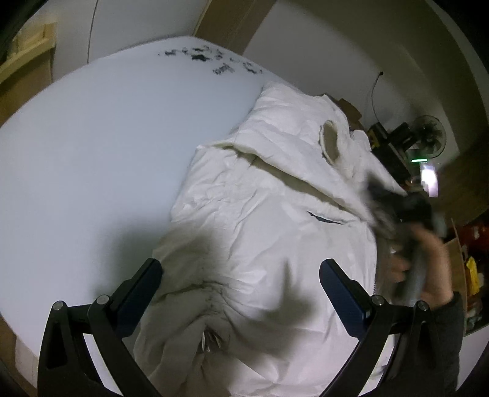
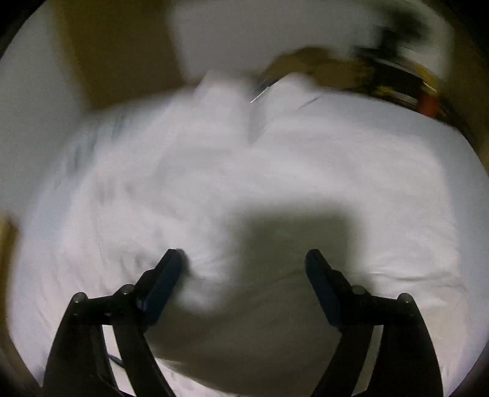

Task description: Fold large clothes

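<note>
A large white padded garment [image 1: 259, 198] lies crumpled on a pale white surface [image 1: 91, 137], with a sleeve opening [image 1: 330, 140] at the far right and a pocket slit [image 1: 324, 218] below it. My left gripper [image 1: 240, 268] hovers open over the garment's near part, nothing between its fingers. At the garment's right edge my right gripper [image 1: 406, 207] shows blurred, with a person's hand [image 1: 428, 259] on its handle. In the blurred right wrist view my right gripper [image 2: 244, 256] stands wide open over the white cloth [image 2: 275, 152]. A raised fold lies beside its left finger [image 2: 171, 265], and no pad presses on it.
Dark smudges [image 1: 211, 61] mark the surface's far edge. Right of the surface stand a small fan [image 1: 428, 137], dark equipment with a green light [image 1: 418, 159] and a shelf of coloured clutter [image 1: 470, 268]. Brown wooden panels [image 1: 238, 18] rise behind.
</note>
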### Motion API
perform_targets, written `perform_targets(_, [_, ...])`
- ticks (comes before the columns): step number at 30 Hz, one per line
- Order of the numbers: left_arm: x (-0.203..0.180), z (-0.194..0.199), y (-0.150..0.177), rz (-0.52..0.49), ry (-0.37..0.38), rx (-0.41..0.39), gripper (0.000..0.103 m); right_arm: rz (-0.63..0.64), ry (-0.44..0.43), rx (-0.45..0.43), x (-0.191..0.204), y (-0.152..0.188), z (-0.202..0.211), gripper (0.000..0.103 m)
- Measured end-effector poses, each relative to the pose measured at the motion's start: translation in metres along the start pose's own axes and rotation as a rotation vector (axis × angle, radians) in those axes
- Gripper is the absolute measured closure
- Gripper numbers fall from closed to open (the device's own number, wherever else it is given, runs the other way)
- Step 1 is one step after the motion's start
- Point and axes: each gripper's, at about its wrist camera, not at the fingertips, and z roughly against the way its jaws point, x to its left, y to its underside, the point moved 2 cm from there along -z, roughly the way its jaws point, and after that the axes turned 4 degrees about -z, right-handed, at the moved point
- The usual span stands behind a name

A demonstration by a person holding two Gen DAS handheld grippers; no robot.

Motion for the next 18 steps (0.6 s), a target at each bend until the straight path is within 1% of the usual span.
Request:
perform_targets(1, [-0.001,0.004,0.002,-0.009,0.007,-0.003,0.000,0.038,0.055,-0.028,0.006,-0.001,-0.003,0.016])
perform_targets(2, [0.001,0.009,0.004,-0.021,0.008,-0.007,0.000,0.019,0.059,-0.014,0.006,-0.004,-0.003,0.016])
perform_targets(3, [0.002,0.013,0.008,-0.025,0.001,-0.013,0.000,-0.045,0.028,0.010,0.000,-0.008,0.003,0.016])
perform_targets(4, [0.006,0.017,0.011,-0.021,-0.018,-0.020,0.000,-0.101,-0.033,-0.010,-0.003,-0.010,0.014,0.016])
perform_targets(5, [0.009,0.019,0.013,-0.006,-0.033,-0.023,0.000,-0.145,-0.098,-0.066,-0.006,-0.013,0.024,0.015])
perform_targets(6, [0.012,0.020,0.013,0.009,-0.033,-0.024,0.000,-0.158,-0.080,-0.126,-0.007,-0.016,0.030,0.013])
perform_targets(7, [0.015,0.023,0.013,0.030,-0.020,-0.026,0.000,-0.143,-0.015,-0.124,-0.005,-0.018,0.024,0.008])
perform_targets(8, [0.015,0.026,0.014,0.037,-0.013,-0.030,0.000,-0.109,0.038,-0.048,-0.001,-0.017,0.004,0.000])
perform_targets(9, [0.016,0.031,0.015,0.037,-0.011,-0.036,0.000,-0.056,0.050,0.046,0.004,-0.013,-0.019,0.000])
perform_targets(10, [0.018,0.036,0.015,0.033,-0.009,-0.042,0.000,-0.030,0.036,0.005,0.003,-0.013,-0.015,0.000])
perform_targets(12, [0.026,0.045,0.017,0.029,0.008,-0.049,0.000,-0.064,-0.039,0.011,-0.008,-0.013,0.000,0.000])
perform_targets(13, [0.034,0.047,0.019,0.041,0.018,-0.039,0.000,-0.108,-0.097,-0.005,-0.019,-0.010,0.015,0.000])
perform_targets(14, [0.043,0.048,0.021,0.064,0.031,-0.022,0.000,-0.164,-0.172,-0.050,-0.033,-0.005,0.038,0.000])
perform_targets(16, [0.060,0.051,0.025,0.103,0.059,0.003,0.000,-0.220,-0.265,-0.106,-0.053,0.018,0.073,0.000])
perform_targets(17, [0.067,0.053,0.028,0.116,0.078,0.011,0.000,-0.246,-0.329,-0.133,-0.068,0.032,0.095,0.000])
perform_targets(18, [0.073,0.054,0.030,0.126,0.099,0.021,0.000,-0.257,-0.363,-0.145,-0.075,0.043,0.108,0.000])
